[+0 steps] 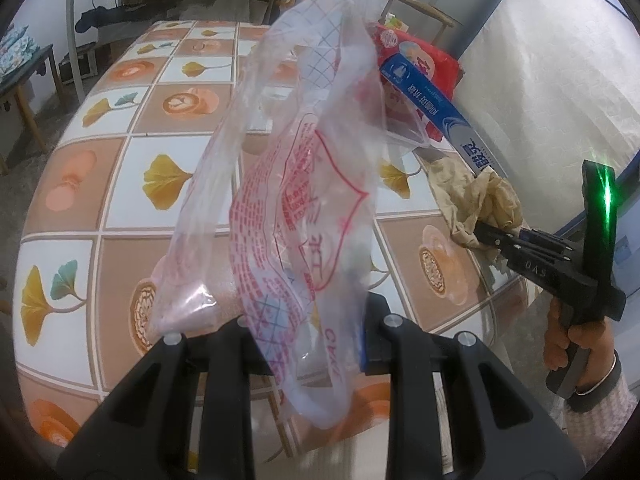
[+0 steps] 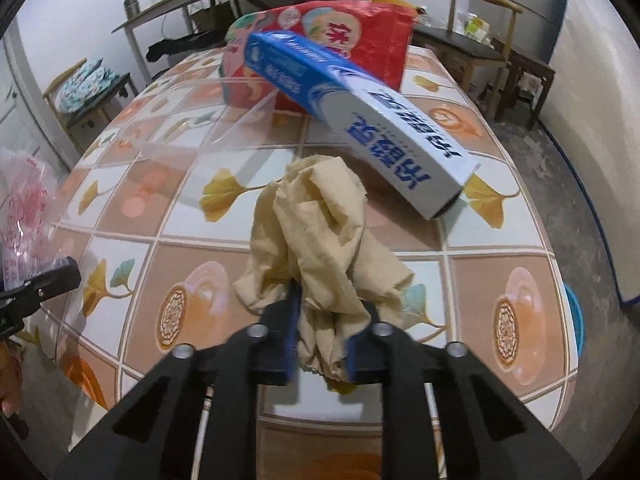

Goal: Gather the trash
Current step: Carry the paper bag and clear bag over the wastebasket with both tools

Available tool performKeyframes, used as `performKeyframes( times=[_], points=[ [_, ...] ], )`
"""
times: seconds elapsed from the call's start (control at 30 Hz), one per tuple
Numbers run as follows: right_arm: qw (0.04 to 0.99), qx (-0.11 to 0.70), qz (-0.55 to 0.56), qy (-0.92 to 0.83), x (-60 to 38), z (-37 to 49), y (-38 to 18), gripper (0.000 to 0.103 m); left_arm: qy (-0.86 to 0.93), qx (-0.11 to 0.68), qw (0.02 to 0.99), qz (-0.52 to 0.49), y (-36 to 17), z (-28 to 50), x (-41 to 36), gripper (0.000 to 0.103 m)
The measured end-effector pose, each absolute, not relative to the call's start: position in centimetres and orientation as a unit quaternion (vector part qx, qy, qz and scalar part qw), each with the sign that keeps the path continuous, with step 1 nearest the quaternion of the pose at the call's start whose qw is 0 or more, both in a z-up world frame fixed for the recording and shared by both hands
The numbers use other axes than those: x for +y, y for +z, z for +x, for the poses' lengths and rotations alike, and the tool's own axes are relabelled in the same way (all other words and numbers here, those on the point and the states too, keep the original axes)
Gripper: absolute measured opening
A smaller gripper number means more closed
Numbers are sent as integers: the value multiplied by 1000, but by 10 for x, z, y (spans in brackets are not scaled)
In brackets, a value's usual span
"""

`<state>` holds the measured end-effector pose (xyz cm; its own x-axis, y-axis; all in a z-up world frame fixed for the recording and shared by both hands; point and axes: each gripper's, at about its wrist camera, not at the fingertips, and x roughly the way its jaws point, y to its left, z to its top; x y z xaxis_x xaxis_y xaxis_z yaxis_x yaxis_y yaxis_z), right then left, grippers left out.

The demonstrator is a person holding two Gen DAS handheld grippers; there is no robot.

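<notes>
The left gripper [image 1: 308,332] is clamped on a clear plastic bag [image 1: 296,184] with red printing. In the left wrist view the bag rises from the gripper toward 12 o'clock and hangs open above the table [image 1: 120,184], which carries a cloth with squares of ginkgo leaves and coffee cups.

In the same view, at 3 o'clock from the bag, the right gripper [image 1: 478,227] is held by a hand [image 1: 568,336] at the lower right edge. Its jaws are closed together on a crumpled beige tissue [image 2: 320,240]. In the right wrist view the right gripper [image 2: 322,336] pinches the lower part of the tissue between its blue pads [image 2: 290,340], and the rest of the tissue spreads upward toward 12 o'clock over the table [image 2: 500,264]. I cannot tell whether the tissue touches the cloth.

At 1 o'clock from the tissue, just beside it, a blue and white carton [image 2: 360,116] lies tilted, with its far end resting on a red printed package [image 2: 352,36]. Behind them, at 2 o'clock, a wooden chair [image 2: 476,44] stands near the table edge.
</notes>
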<state>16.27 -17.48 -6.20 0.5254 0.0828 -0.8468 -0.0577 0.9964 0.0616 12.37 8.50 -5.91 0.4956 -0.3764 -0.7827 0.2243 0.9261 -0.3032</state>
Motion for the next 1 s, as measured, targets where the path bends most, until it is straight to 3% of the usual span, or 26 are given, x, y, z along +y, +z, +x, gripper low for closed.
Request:
performKeyframes(
  times=[0.57,1.0],
  points=[
    [895,415,140,85,-233,125,-24,8,-214,447,867,-43,-19,106,41,24],
    [909,325,251,-65,-390,35,-13,8,-421,455,785,15,26,130,-138,24]
  ],
)
